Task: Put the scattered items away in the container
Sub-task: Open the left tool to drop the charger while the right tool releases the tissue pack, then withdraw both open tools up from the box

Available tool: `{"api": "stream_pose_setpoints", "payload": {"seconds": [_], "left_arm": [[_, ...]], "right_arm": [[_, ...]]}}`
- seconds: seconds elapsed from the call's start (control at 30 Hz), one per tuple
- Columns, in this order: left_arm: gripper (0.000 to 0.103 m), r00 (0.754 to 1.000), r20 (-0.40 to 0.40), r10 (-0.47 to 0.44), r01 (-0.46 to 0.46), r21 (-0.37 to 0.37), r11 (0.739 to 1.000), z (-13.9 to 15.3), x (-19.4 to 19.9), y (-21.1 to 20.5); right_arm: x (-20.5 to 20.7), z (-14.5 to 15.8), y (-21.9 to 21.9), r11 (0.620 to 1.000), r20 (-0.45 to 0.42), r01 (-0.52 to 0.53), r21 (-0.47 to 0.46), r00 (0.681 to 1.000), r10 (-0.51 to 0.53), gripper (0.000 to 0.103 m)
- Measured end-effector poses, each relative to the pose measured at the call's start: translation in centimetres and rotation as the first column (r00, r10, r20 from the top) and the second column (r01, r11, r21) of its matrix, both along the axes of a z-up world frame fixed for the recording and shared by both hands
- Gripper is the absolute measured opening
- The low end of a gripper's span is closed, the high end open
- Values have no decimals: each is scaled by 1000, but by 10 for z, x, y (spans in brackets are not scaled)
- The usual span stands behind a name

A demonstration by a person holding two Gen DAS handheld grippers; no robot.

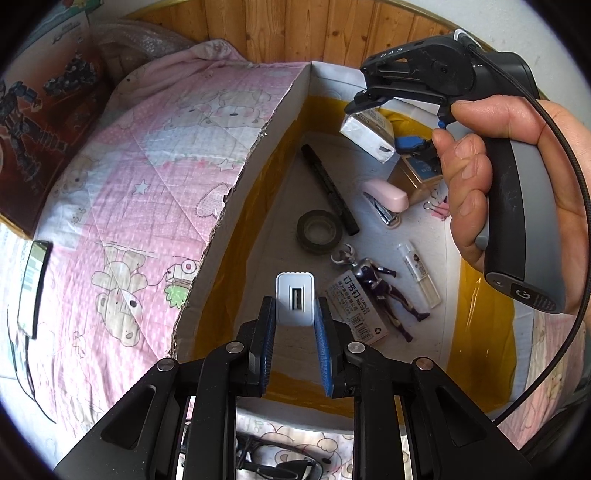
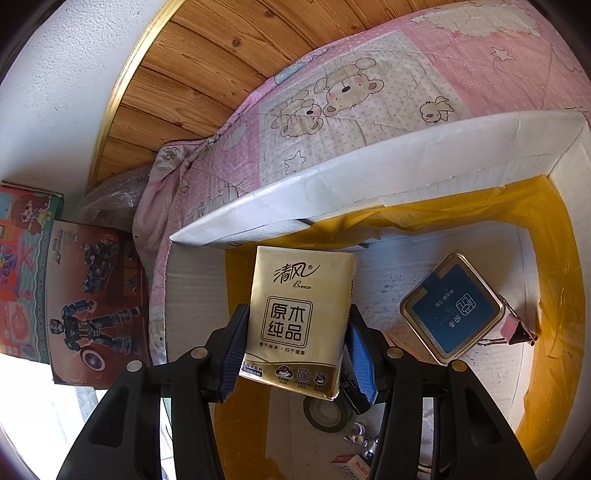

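A white cardboard box (image 1: 258,155) with yellow tape inside lies on a pink bear quilt. My left gripper (image 1: 295,317) is shut on a white USB charger (image 1: 294,301), held above the box's near end. My right gripper (image 2: 295,339) is shut on a tissue pack (image 2: 299,317) and holds it over the box's far end; the pack (image 1: 367,134) also shows in the left wrist view. In the box lie a black tape roll (image 1: 319,230), a black pen (image 1: 328,188), a pink stapler (image 1: 386,197), a gold tin (image 2: 452,319), a toy figure (image 1: 380,286), a staples box (image 1: 356,308) and a clear tube (image 1: 419,273).
A pink binder clip (image 2: 517,330) lies beside the tin. Toy boxes (image 2: 92,295) stand by the wall beyond the quilt. Black glasses (image 1: 280,461) lie on the quilt under my left gripper. A phone (image 1: 33,284) lies at the left. Wood panelling (image 1: 314,33) is behind.
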State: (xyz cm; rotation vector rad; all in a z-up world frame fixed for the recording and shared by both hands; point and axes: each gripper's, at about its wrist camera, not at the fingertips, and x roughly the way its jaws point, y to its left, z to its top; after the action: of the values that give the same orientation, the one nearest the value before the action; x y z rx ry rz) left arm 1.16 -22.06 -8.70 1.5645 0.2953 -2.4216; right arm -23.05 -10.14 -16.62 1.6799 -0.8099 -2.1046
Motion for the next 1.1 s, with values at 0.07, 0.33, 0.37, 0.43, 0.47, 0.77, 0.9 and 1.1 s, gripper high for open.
{"api": "stream_pose_setpoints", "payload": {"seconds": [0.07,0.33,0.37,0.43,0.47,0.77,0.9,1.1], "left_arm": [[21,1000,-4,3,-3,-6,1000,0,0,-1],[32,999,-24,31,-31,0,1000,5,2,-8],[32,999,-25,32,-32,2,999,5,2,-8],[33,999,-27,31,-31,4,1000,6,3,-7],[33,999,-29,32,-32,4,999,7,3,-7],[38,995,-73,64,-65,-16,998,25,10,-1],[39,993,-94,67,-70,-21,997,33,15,1],[59,992,-122,43,-49,-43,998,40,21,13]], "right_arm": [[-1,0,0,1000,-7,1,7,1000,-1,54],[-3,4,0,1000,-33,-10,2,999,10,70],[-3,5,1,1000,-35,-12,0,999,12,71],[-2,7,3,1000,-37,-22,-4,999,22,71],[-2,9,5,1000,-40,-27,-3,999,27,71],[19,43,23,980,-115,-185,73,975,192,75],[54,67,25,925,-190,-345,158,909,371,75],[138,100,35,769,-295,-541,341,715,633,76]]}}
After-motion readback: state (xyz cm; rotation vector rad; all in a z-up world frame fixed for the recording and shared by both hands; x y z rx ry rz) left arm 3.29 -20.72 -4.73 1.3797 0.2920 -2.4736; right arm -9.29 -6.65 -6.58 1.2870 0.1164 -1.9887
